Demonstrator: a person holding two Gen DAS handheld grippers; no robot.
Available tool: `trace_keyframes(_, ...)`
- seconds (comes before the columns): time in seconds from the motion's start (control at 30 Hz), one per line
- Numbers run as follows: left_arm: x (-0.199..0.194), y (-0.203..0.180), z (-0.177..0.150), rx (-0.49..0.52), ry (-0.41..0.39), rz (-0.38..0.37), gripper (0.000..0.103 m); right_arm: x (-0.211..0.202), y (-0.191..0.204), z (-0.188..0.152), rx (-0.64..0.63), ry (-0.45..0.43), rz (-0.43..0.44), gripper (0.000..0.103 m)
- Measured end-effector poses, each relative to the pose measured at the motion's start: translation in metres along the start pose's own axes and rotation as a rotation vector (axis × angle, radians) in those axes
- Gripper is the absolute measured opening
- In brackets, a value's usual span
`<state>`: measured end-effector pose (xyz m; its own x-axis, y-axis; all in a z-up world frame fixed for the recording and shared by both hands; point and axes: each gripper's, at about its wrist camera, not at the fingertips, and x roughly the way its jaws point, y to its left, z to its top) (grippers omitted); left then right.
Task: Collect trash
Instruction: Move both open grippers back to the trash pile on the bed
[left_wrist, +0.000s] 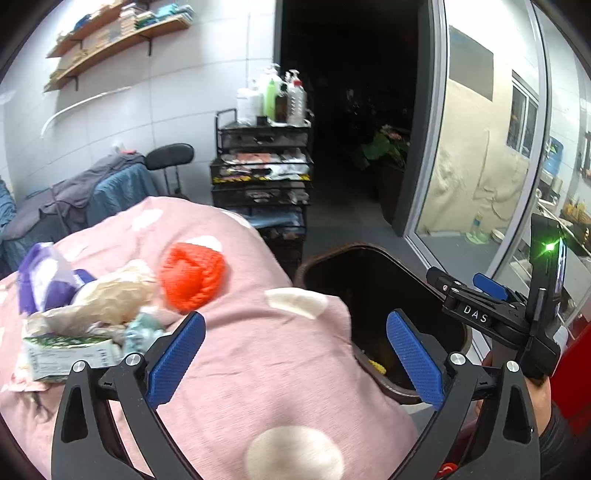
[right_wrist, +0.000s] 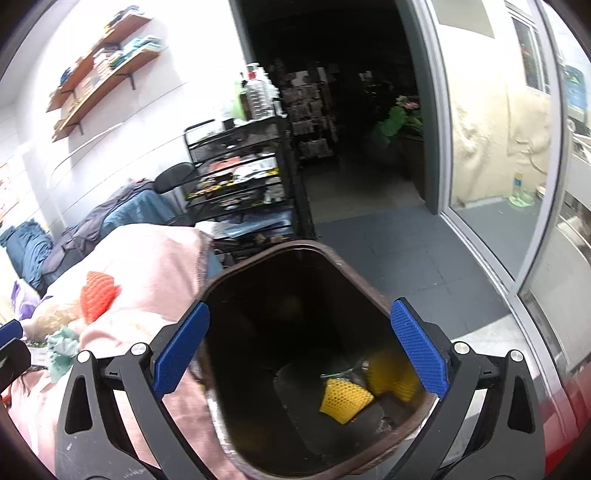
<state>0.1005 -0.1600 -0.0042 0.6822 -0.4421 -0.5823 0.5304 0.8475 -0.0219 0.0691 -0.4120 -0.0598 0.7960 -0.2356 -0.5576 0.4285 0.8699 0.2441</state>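
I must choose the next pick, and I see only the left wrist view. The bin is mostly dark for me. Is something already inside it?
Observer: Yes. The right wrist view looks down into the brown bin. A yellow foam net lies on its bottom, and a second yellow piece, blurred, shows close beside it.
Operator: Thank you. I see only the body of the other tool. Do the right tongs hold anything?
Observer: No. The right tongs stand wide open with nothing between them, aimed into the bin's opening.
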Motion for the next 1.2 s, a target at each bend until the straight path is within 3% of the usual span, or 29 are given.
trace_keyframes(0.4,-0.035,0.061,-0.03,-0.135,-0.04,0.123,0.098,-0.005,0.08,0.002,-0.162,0.007,0.203,0.097)
trace_keyframes(0.73,-0.064,0.12,-0.059,-0.259,-0.036,0.212,0.097,-0.003,0.164,-0.007,-0.338,0.096,0.411,0.097)
trace_keyframes(1.07,-0.081,0.197,-0.089,-0.474,-0.023,0.223,0.095,0.002,0.208,-0.017,-0.439,0.151,0.502,0.097)
trace_keyframes(1.2,-0.078,0.211,-0.086,-0.483,-0.02,0.239,0.087,0.007,0.215,-0.018,-0.449,0.171,0.506,0.097)
